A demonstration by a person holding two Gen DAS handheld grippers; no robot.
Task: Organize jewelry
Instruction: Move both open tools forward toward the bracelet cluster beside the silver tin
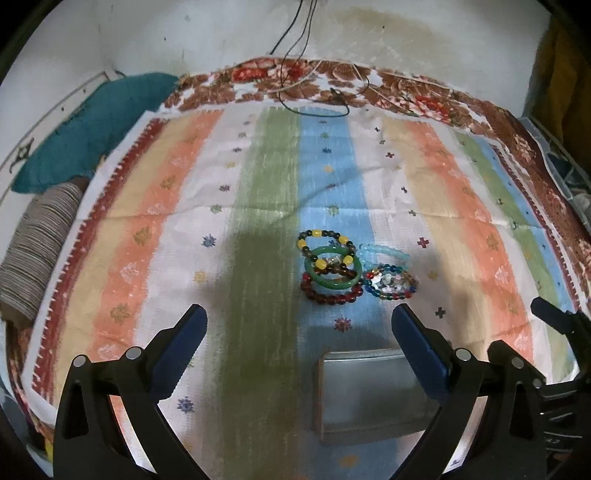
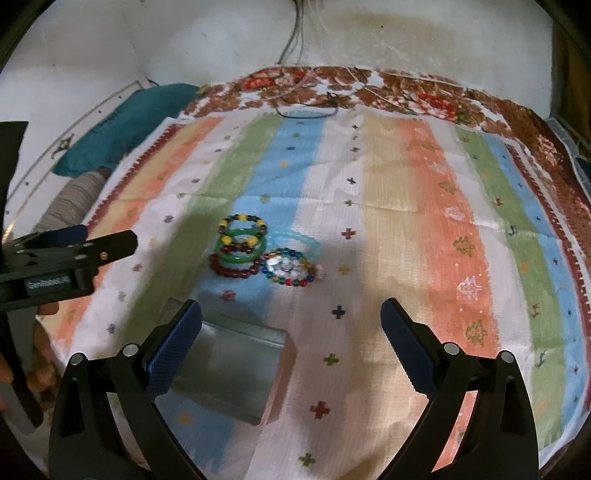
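Bracelet pile [image 1: 343, 271] is seen ahead of both tongs, just beyond box [image 1: 365, 393]. Left gripper [image 1: 299, 321] and right gripper [image 2: 291, 314] are spread wide, empty; neither clearly nearer.

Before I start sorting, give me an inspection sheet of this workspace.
Surface: striped cloth over a floral cover.
Job's things: green bangle stacked with beaded bracelets; metal tin nearer the camera, closed or open unclear.
Clutter: teal cushion, striped roll at left.
Grippers: left gripper and right gripper open, fingers empty.
Cables: thin cords hang down the wall.
Surroundings: stained white wall.
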